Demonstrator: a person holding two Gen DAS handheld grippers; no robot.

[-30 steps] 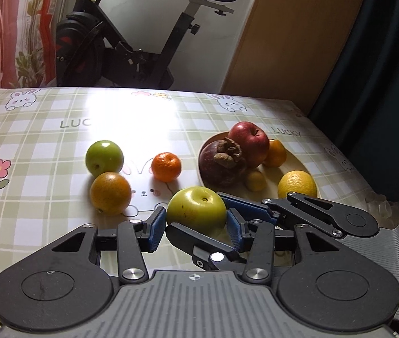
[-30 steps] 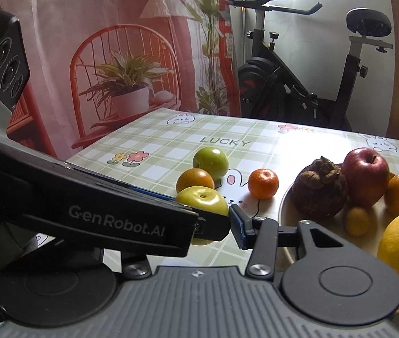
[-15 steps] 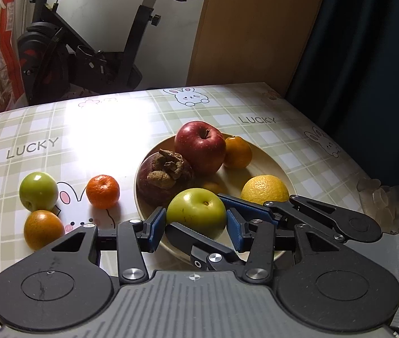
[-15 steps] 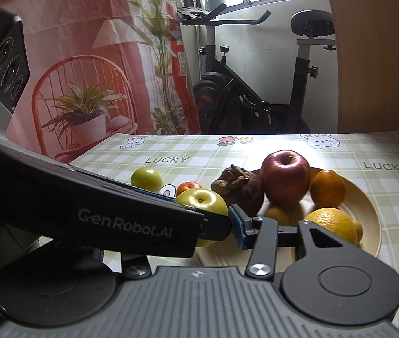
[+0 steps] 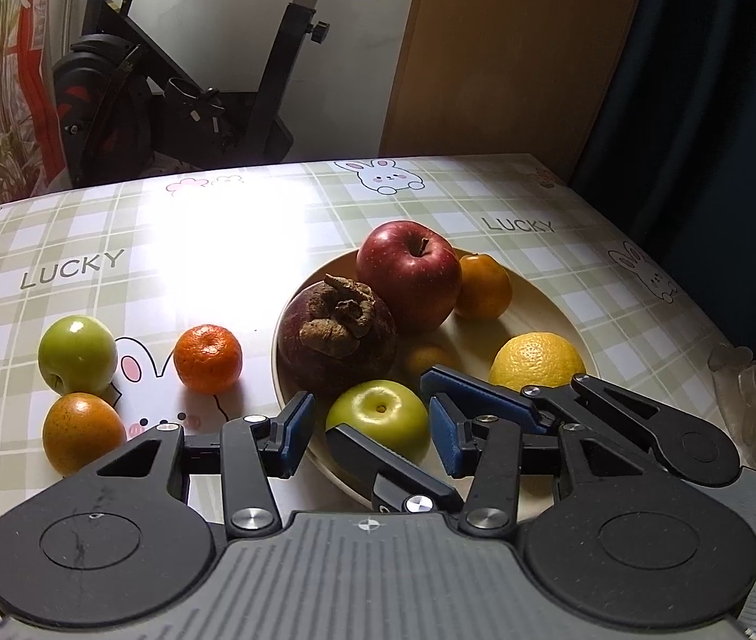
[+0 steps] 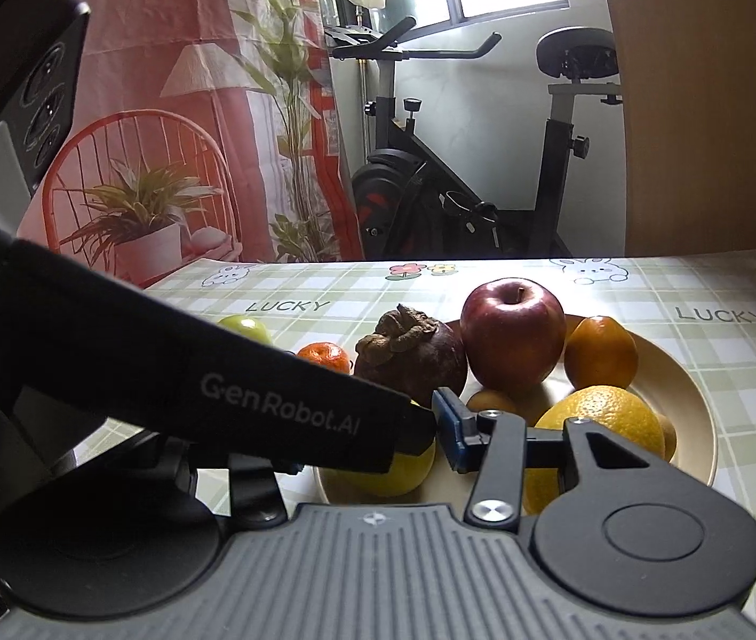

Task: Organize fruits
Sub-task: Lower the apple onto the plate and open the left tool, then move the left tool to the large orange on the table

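Note:
A small green apple [image 5: 378, 416] sits between the blue pads of my left gripper [image 5: 372, 410], which is shut on its sides. My right gripper [image 6: 378, 448] is shut on the same apple [image 6: 394, 472], with one finger [image 5: 484, 400] behind it and the other in front. The apple is over the near left part of a cream plate [image 5: 564, 314], beside a dark mangosteen [image 5: 335, 341]; whether it rests there I cannot tell. The plate also holds a red apple [image 5: 407, 277], a small orange [image 5: 484, 285] and a yellow citrus [image 5: 535, 360]. In the right wrist view the left gripper's body hides most of the apple.
Left of the plate on the checked tablecloth lie a second green apple [image 5: 76, 354], a mandarin [image 5: 208, 358] and an orange [image 5: 81, 432]. Crumpled clear plastic [image 5: 751, 394] lies near the table's right edge. An exercise bike [image 5: 191, 80] stands beyond the far edge.
Both grippers moved right with the green apple held between them, from the cloth beside the loose fruit to over the plate. Their grip looks the same throughout.

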